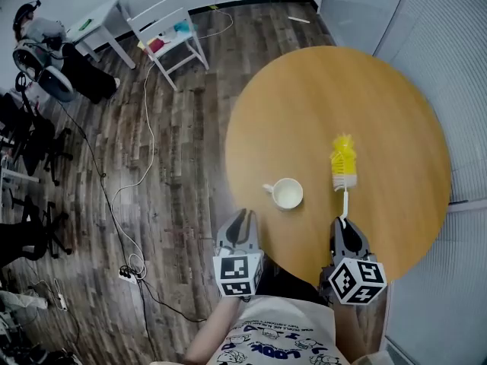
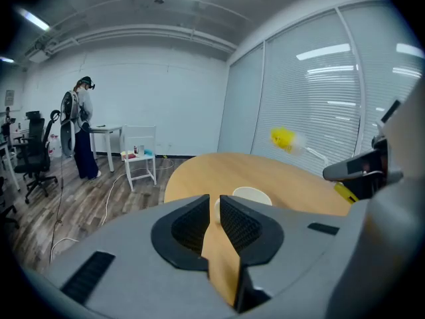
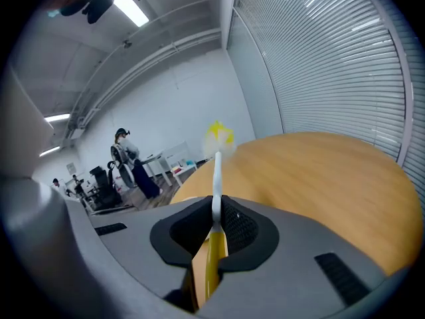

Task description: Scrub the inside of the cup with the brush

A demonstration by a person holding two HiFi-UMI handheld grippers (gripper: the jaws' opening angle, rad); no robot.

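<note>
A white cup (image 1: 288, 194) stands upright near the front edge of the round wooden table (image 1: 380, 97). The brush (image 1: 343, 162) has a yellow bristle head and a thin white stem. It is held above the table to the right of the cup, head pointing away from me. My right gripper (image 1: 345, 220) is shut on its handle, and in the right gripper view the stem runs out between the jaws (image 3: 216, 201) to the brush head (image 3: 218, 135). My left gripper (image 1: 244, 215) hovers at the table's edge just left of the cup (image 2: 251, 195), jaws nearly together and holding nothing.
A white chair (image 1: 171, 33) and a small white desk (image 1: 99, 21) stand on the wooden floor at the back left. Cables and a power strip (image 1: 129, 271) trail across the floor. A person (image 2: 81, 128) stands by office chairs far off. Window blinds (image 1: 449, 44) line the right side.
</note>
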